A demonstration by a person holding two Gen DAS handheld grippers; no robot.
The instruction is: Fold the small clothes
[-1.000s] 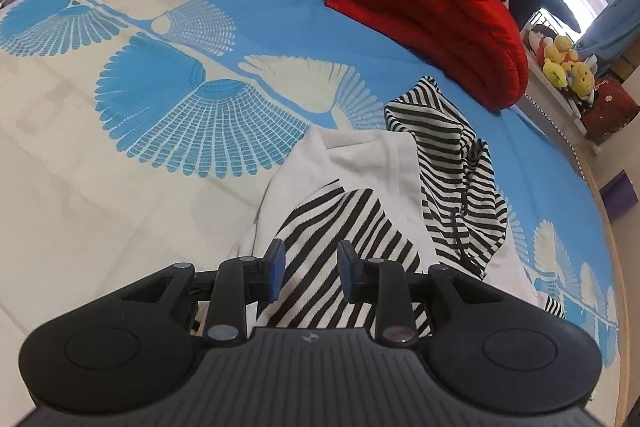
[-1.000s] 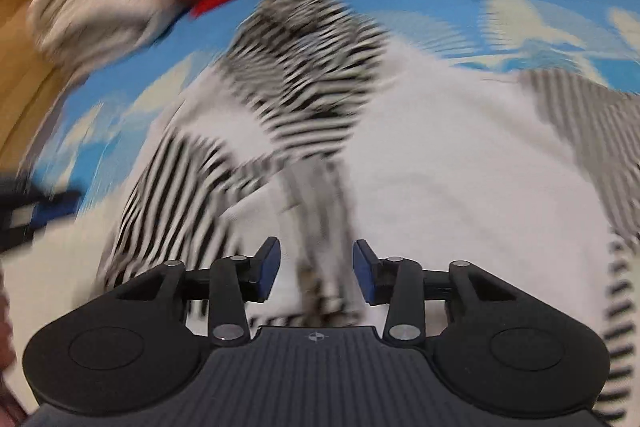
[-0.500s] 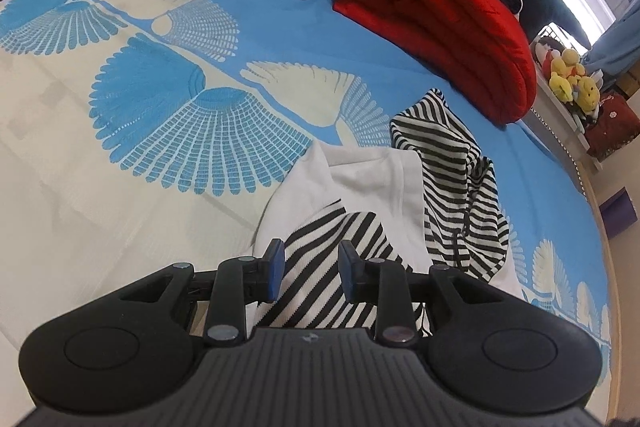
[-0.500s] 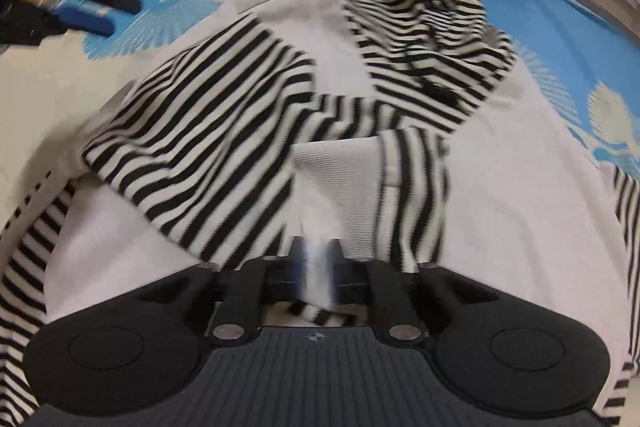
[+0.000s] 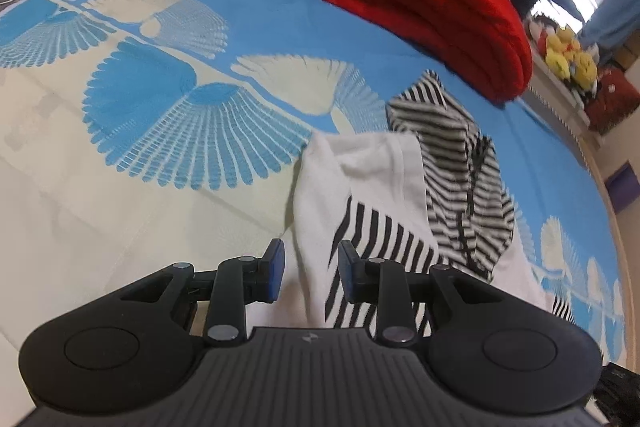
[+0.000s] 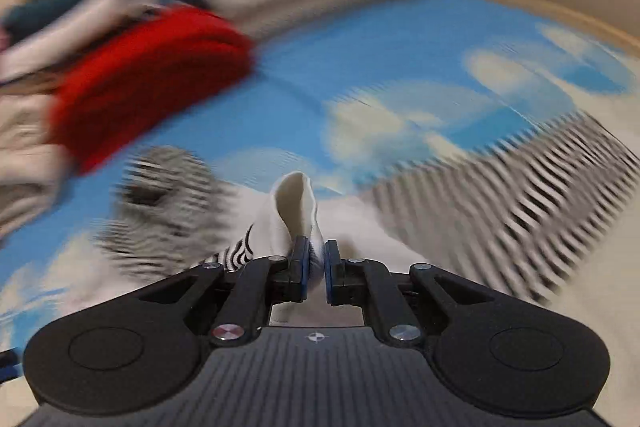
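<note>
The striped top [image 5: 404, 195] lies crumpled on the blue bedspread [image 5: 248, 7], long axis running away toward the red blanket [image 5: 432, 7]. Left tongs [image 5: 310, 269] gape empty above it; right tongs [image 6: 314, 269] pinch its white fold.

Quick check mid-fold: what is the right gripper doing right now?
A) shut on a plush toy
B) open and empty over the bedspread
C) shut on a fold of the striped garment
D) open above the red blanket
C: the right gripper pinches a white fold of the striped garment between its pads.
</note>
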